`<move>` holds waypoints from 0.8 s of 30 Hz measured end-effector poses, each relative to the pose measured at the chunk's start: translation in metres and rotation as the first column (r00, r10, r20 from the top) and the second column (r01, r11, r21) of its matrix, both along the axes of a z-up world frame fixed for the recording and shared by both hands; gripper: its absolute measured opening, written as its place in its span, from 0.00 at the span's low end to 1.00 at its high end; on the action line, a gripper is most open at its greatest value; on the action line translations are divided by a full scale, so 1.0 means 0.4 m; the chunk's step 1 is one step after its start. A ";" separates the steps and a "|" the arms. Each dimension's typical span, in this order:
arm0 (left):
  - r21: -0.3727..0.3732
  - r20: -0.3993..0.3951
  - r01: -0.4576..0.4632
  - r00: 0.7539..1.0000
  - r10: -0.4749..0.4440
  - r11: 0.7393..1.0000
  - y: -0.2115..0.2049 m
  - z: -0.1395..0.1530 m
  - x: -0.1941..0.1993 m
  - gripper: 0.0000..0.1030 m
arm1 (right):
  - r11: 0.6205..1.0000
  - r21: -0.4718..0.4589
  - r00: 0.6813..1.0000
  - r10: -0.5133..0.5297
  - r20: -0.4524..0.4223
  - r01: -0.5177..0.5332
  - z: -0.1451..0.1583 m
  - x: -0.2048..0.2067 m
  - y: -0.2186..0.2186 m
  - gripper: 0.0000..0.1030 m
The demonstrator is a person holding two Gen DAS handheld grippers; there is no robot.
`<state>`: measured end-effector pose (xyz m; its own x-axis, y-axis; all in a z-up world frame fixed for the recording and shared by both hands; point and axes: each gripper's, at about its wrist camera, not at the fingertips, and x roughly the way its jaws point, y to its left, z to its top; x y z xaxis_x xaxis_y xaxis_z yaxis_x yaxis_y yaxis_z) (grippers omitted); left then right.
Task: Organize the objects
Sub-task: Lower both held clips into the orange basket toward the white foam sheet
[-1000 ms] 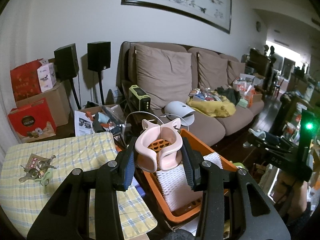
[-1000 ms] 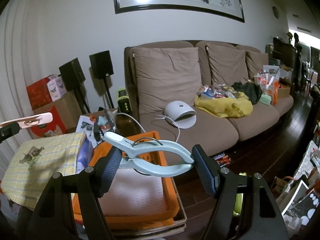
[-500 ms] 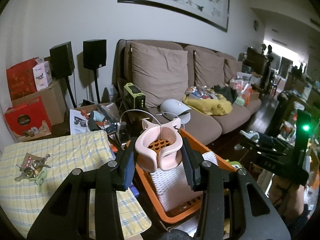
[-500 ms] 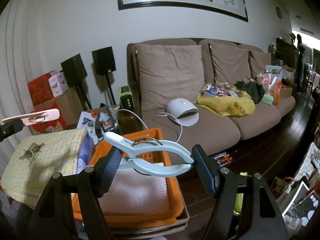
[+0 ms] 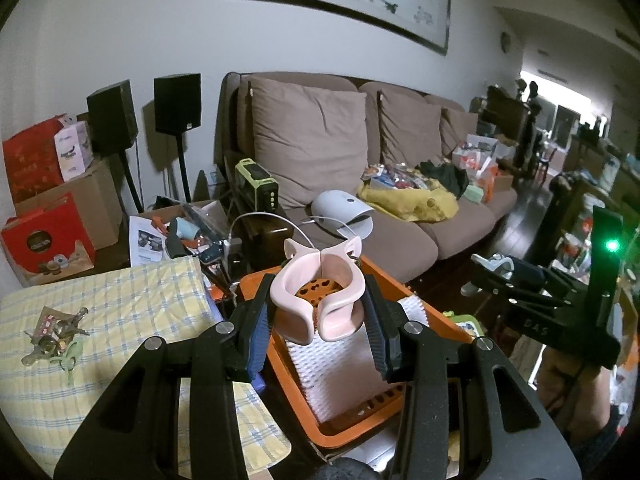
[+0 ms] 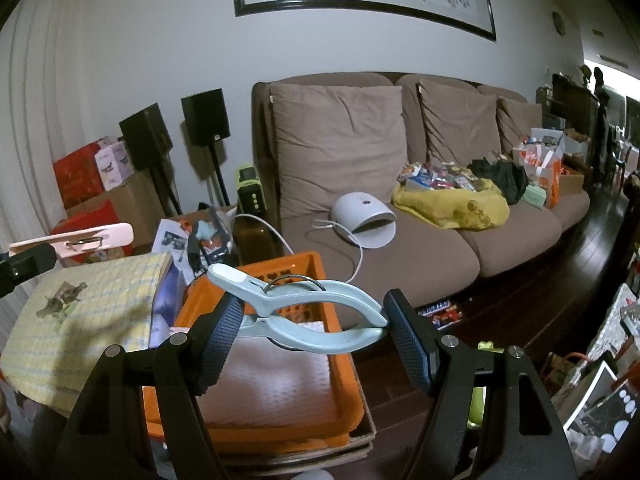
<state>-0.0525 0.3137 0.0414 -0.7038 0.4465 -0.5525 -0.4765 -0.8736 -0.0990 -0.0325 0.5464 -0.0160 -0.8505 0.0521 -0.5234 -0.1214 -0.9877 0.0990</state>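
The pink clip (image 5: 320, 300) sits clamped in the left gripper (image 5: 318, 330) above the orange basket (image 5: 424, 304); the pale-blue clip (image 6: 308, 312) is pinched lengthwise in the right gripper (image 6: 316, 340) — both angled downward, unchanged from a second ago.

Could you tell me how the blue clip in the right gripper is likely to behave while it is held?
The blue clip looks like smooth, stiff plastic, so it may slip or pivot. The right gripper holds it lengthwise by its ends. Its wire spring suggests that squeezing the handles would open it.

Glossy plastic pink clip (image 5: 318, 294), matt orange plastic basket (image 6: 256, 396).
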 end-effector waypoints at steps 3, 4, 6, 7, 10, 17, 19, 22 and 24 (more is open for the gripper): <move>-0.001 0.004 0.004 1.000 -0.004 1.000 0.007 -0.005 -0.003 0.38 | 1.000 0.001 1.000 0.001 0.003 -0.001 -0.003 -0.002 0.000 0.72; 0.000 0.008 0.004 1.000 -0.004 1.000 0.007 -0.008 -0.004 0.38 | 1.000 0.001 1.000 0.001 0.004 -0.001 -0.003 -0.002 0.000 0.72; 0.002 0.012 0.006 1.000 -0.006 1.000 0.007 -0.011 -0.007 0.38 | 1.000 0.001 1.000 0.002 0.009 -0.002 -0.006 -0.004 -0.001 0.72; 0.001 0.013 0.006 1.000 -0.006 1.000 0.007 -0.012 -0.008 0.38 | 1.000 0.000 1.000 0.004 0.012 -0.004 -0.007 -0.005 -0.002 0.72; 0.000 0.016 0.008 1.000 -0.008 1.000 0.009 -0.014 -0.009 0.38 | 1.000 0.002 1.000 0.010 0.018 -0.010 -0.011 -0.006 -0.005 0.72; -0.003 0.018 0.009 1.000 -0.009 1.000 0.013 -0.018 -0.012 0.38 | 1.000 0.006 1.000 0.016 0.026 -0.016 -0.015 -0.012 -0.013 0.72; -0.005 0.022 0.012 1.000 -0.012 1.000 0.016 -0.023 -0.013 0.38 | 1.000 0.005 0.999 0.016 0.029 -0.016 -0.018 -0.012 -0.012 0.72; -0.007 0.026 0.015 1.000 -0.015 1.000 0.023 -0.033 -0.012 0.38 | 1.000 0.003 0.999 0.015 0.035 -0.015 -0.023 -0.016 -0.009 0.72; -0.009 0.030 0.017 0.999 -0.016 1.000 0.027 -0.039 -0.011 0.38 | 1.000 0.001 0.999 0.012 0.040 -0.012 -0.028 -0.017 -0.006 0.72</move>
